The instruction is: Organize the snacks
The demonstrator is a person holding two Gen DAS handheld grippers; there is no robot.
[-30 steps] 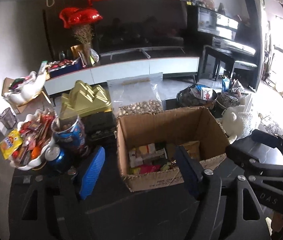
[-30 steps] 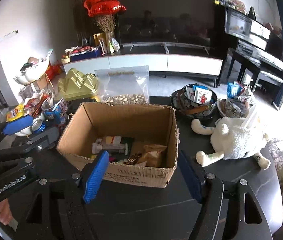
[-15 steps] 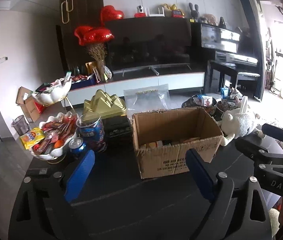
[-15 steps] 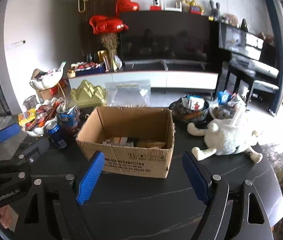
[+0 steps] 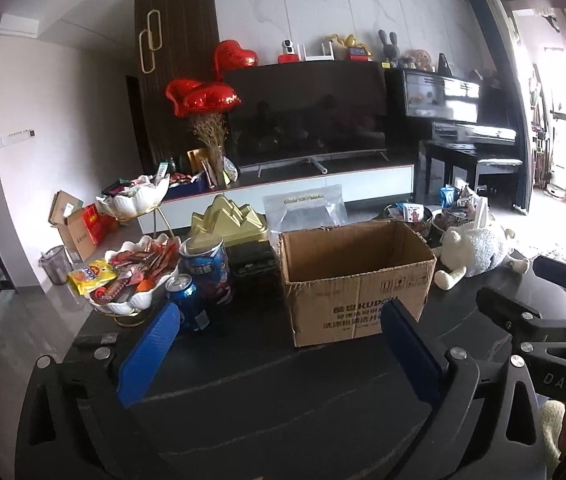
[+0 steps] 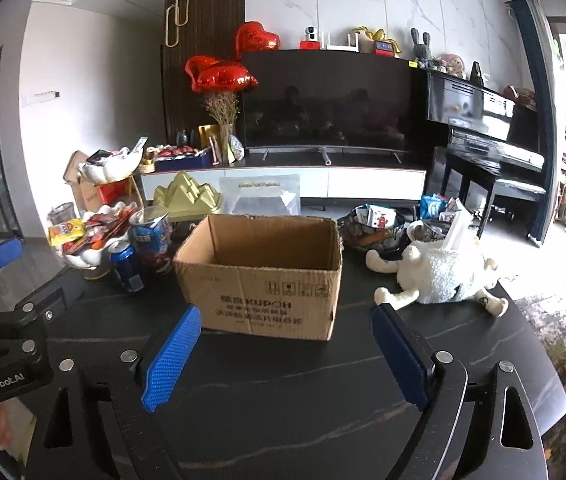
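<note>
An open cardboard box (image 5: 357, 280) (image 6: 267, 280) stands on the dark table (image 5: 243, 360) (image 6: 283, 380); its contents are hidden from this low angle. My left gripper (image 5: 279, 320) hovers over the table in front of the box, its jaws opening with nothing between the blue pads. My right gripper (image 6: 283, 322) hangs in front of the box too, jaws opening and empty. A white bowl of snack packets (image 5: 123, 276) (image 6: 87, 236), a blue can (image 5: 187, 300) (image 6: 127, 266) and a blue snack tub (image 5: 207, 268) (image 6: 153, 240) sit left of the box.
A white plush sheep (image 5: 479, 248) (image 6: 439, 274) lies right of the box. Dark bowls of snacks (image 6: 375, 226) sit behind it. A gold mountain-shaped lid (image 5: 229, 220) and a clear zip bag (image 5: 305, 208) stand behind the box. TV, balloons and piano fill the background.
Both grippers have drawn back from above the box and tilted up, so its inside no longer shows. Both sets of jaws have spread wider.
</note>
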